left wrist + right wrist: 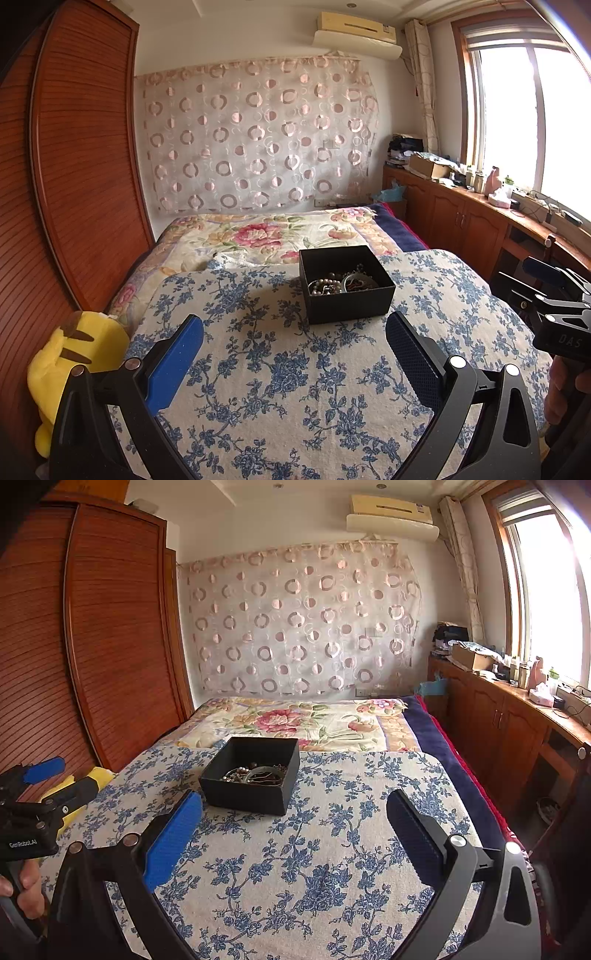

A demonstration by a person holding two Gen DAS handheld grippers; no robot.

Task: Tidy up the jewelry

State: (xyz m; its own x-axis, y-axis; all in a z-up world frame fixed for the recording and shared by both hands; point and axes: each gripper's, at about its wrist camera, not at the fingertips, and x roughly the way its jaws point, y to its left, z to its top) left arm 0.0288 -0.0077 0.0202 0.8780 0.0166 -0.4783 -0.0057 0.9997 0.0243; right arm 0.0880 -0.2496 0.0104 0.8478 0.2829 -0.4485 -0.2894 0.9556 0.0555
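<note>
While the black box (347, 284) sits on the bed's blue-flowered cover (280, 369) with beads and chains heaped inside, both the left claw (295, 354) and right claw (293, 836) hang wide and empty short of it, fitting either sorting ahead or pieces already gathered.

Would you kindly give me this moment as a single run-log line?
phase: approach | left gripper: open, empty | right gripper: open, empty | black box: on floral cloth, lidless | jewelry: tangled inside box

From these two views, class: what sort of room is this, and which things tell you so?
Most likely a home bedroom: a bed with a floral quilt, a tall wooden wardrobe beside it, and a wall air conditioner.
</note>
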